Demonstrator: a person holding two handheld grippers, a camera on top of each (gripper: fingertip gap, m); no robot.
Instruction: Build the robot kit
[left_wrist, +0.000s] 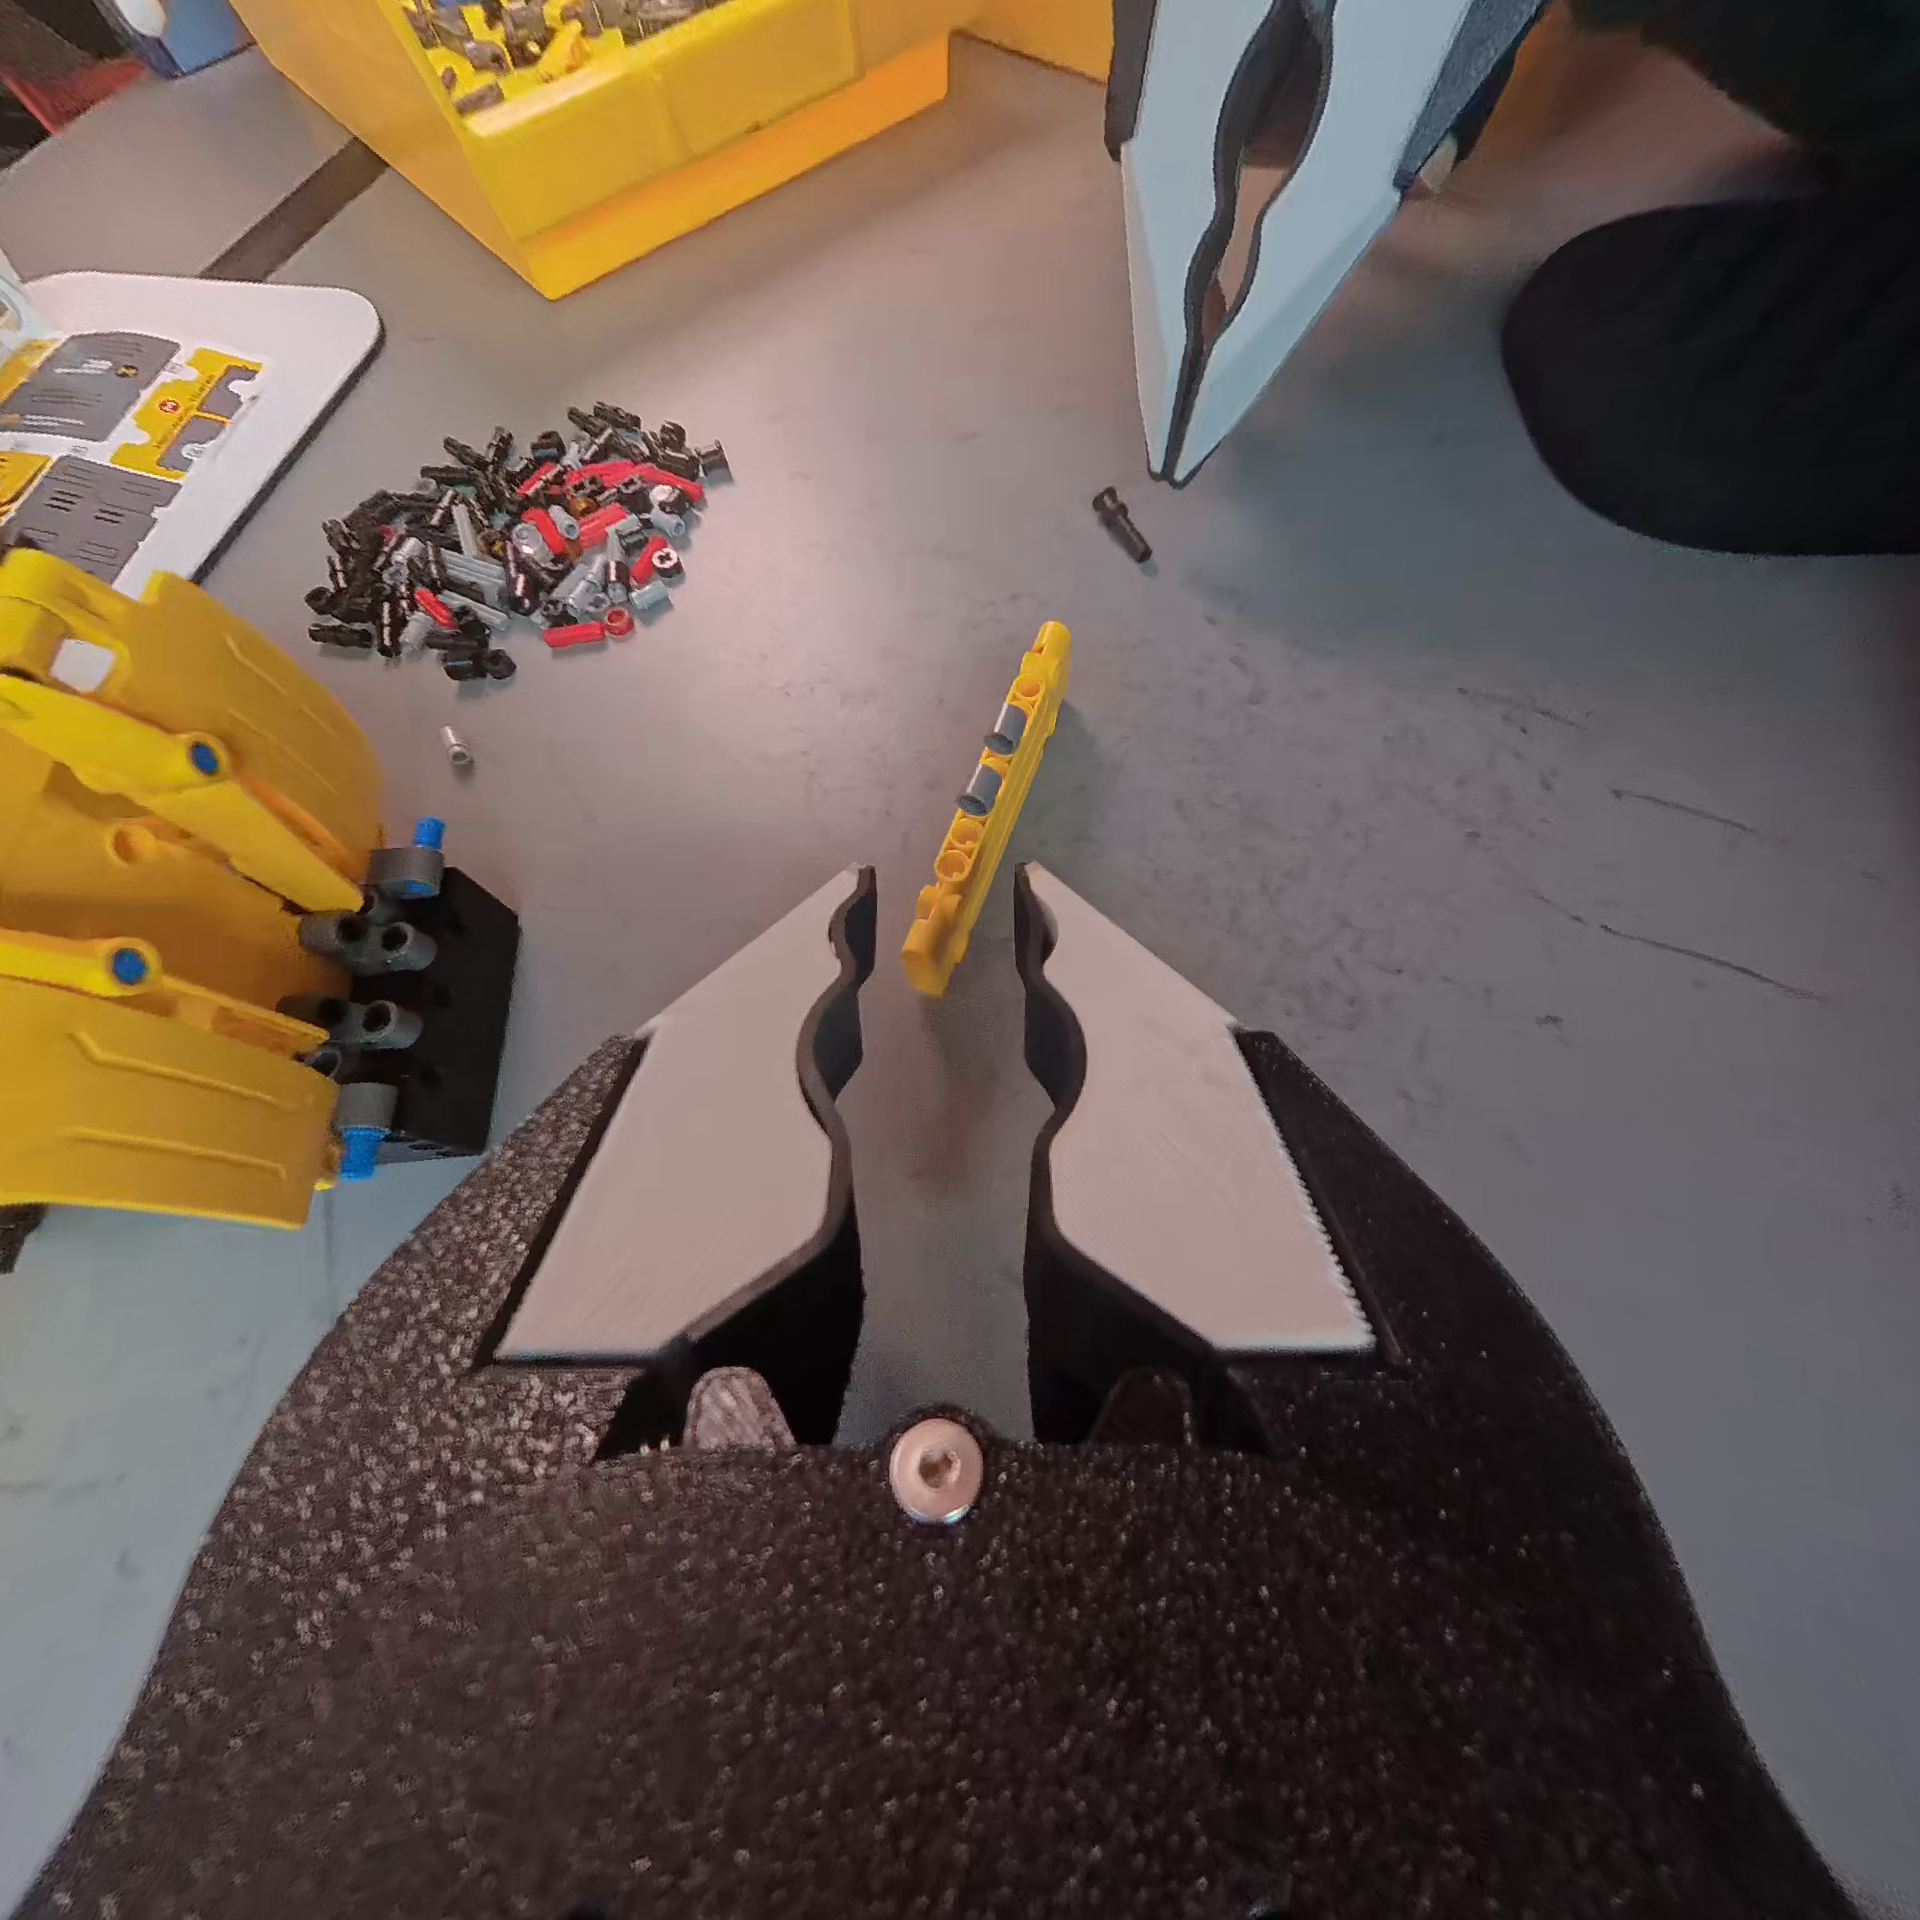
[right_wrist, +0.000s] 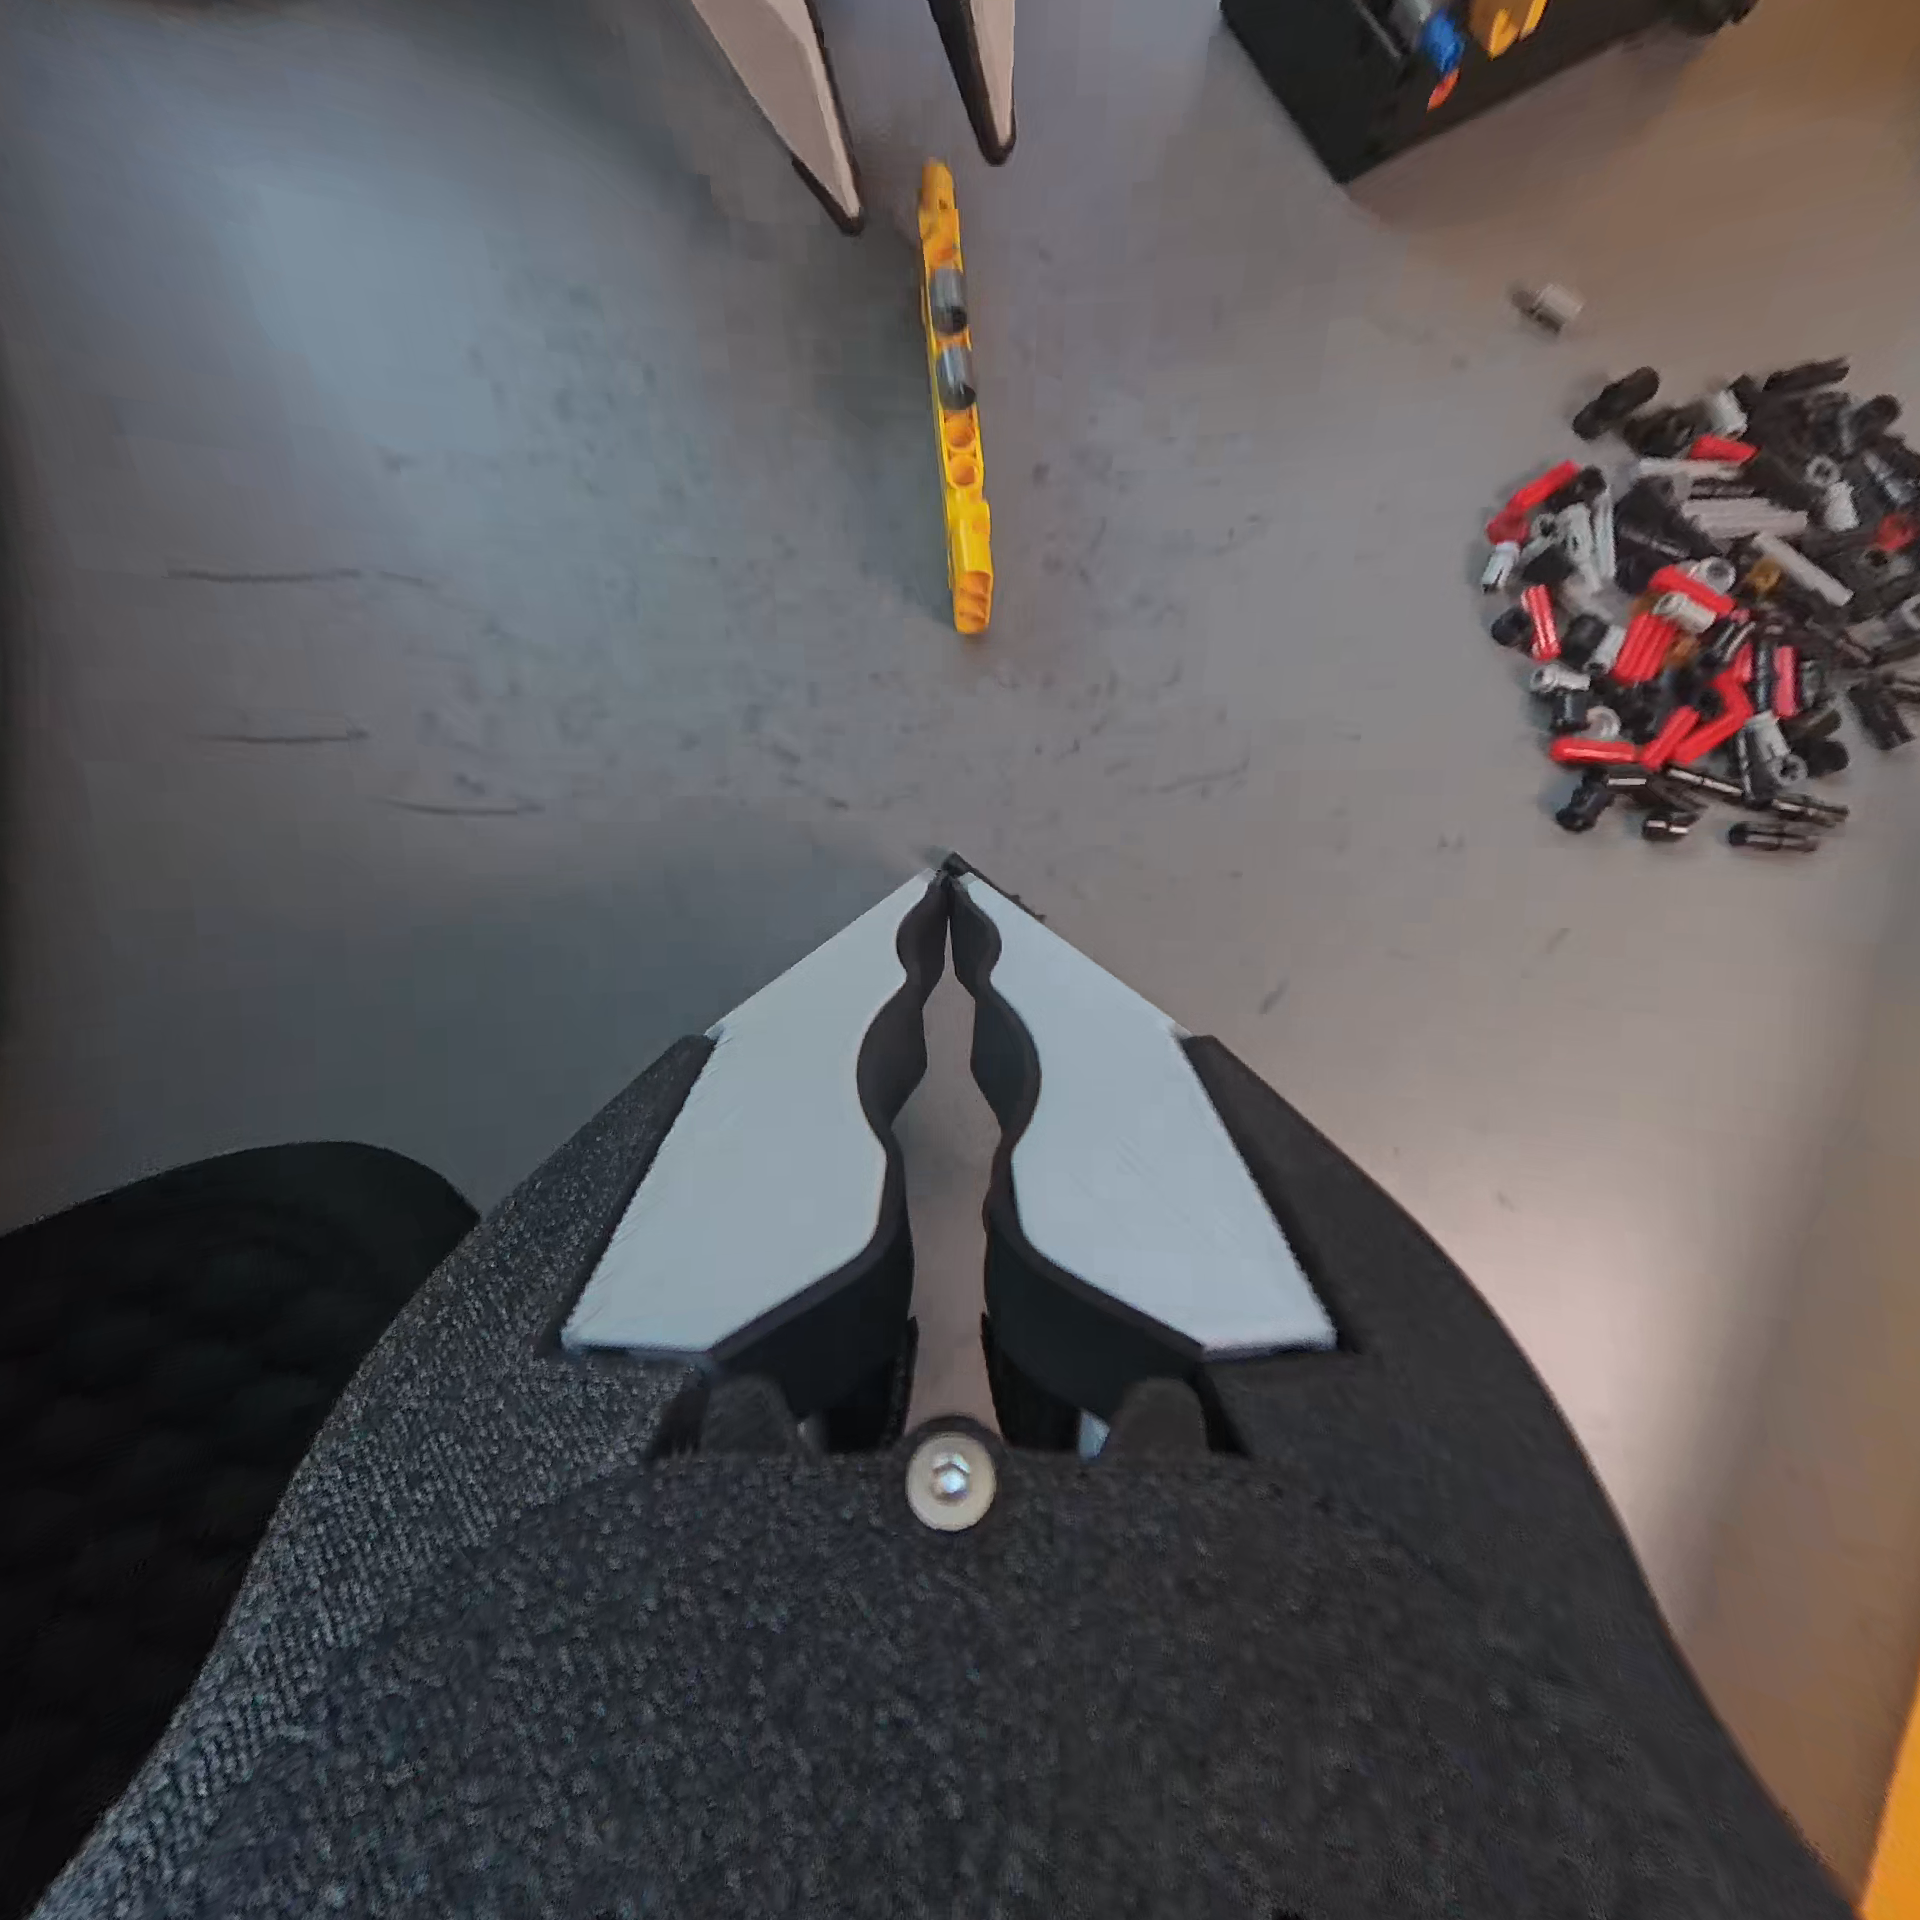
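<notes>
Yellow beam (left_wrist: 987, 821) — between left gripper (left_wrist: 943, 894) tips

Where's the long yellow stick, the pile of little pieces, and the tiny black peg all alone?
long yellow stick (left_wrist: 987, 810), left wrist view, middle of its holed side.
pile of little pieces (left_wrist: 520, 551), left wrist view, centre of the heap.
tiny black peg (left_wrist: 1122, 525), left wrist view, its shaft.

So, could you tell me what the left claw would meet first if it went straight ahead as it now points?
Most likely the yellow beam: its near end already lies between the open left claw tips, resting on the grey table. Height above it is unclear.
</notes>
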